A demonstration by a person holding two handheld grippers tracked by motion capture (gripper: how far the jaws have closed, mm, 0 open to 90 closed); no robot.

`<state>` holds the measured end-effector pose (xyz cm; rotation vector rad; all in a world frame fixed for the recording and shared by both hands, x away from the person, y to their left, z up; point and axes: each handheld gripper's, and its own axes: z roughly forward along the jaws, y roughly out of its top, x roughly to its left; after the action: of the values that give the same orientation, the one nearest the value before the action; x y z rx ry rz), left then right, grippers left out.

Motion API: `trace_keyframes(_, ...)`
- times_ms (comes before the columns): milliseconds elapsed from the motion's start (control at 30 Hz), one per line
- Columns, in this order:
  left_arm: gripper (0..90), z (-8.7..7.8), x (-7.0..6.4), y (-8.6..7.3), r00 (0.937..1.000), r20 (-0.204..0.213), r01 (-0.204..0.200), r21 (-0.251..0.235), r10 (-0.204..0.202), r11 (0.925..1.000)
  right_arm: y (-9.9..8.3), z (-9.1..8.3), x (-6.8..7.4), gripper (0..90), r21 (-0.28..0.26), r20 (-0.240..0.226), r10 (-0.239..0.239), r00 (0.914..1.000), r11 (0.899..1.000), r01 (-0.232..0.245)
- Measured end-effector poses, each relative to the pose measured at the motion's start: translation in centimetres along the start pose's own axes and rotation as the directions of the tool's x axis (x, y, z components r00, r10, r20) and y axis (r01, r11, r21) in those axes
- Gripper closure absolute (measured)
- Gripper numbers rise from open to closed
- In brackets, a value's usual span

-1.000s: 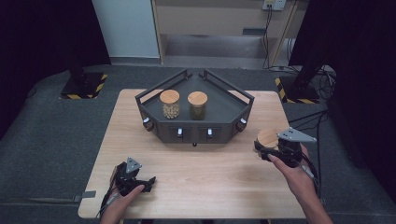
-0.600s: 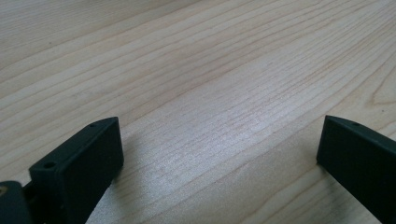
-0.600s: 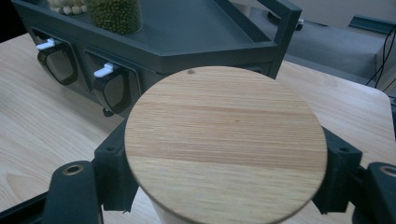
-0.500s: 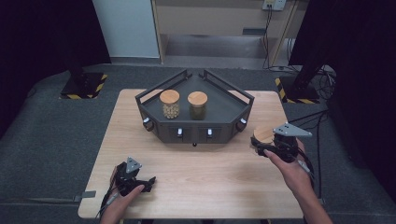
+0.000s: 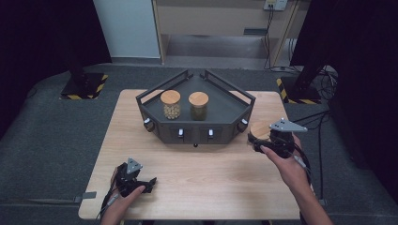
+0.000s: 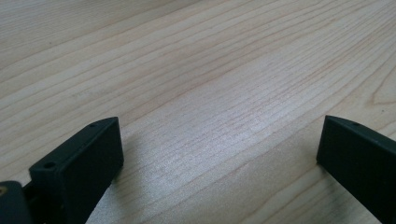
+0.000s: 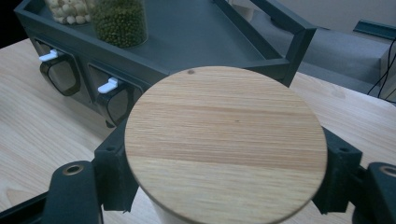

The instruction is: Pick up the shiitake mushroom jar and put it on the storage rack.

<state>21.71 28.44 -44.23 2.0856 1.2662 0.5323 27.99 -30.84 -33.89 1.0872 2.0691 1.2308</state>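
Pale wood table [image 5: 197, 173] | grey carpet floor [image 5: 51, 145] | dark curtains [image 5: 42, 33]

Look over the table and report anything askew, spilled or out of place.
Nothing is spilled or tipped. Two wooden-lidded jars stand upright in the dark tray. A third jar sits outside it, clamped in the right hand-held gripper. The left hand-held gripper rests open on the table.
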Motion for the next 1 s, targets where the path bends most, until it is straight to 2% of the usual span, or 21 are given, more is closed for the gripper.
trace_keyframes(633,0.0,0.0,0.0,0.0,1.0000,0.000,0.000,0.000,0.000,1.0000,2.0,0.9,0.5,25.5,-0.003,-0.011,-0.015,0.9998,1.000,0.015)
trace_keyframes(1000,0.0,0.0,0.0,0.0,1.0000,0.000,0.000,0.000,0.000,1.0000,3.3,1.3,0.8,25.5,-0.021,-0.020,-0.006,0.9998,1.000,0.006)
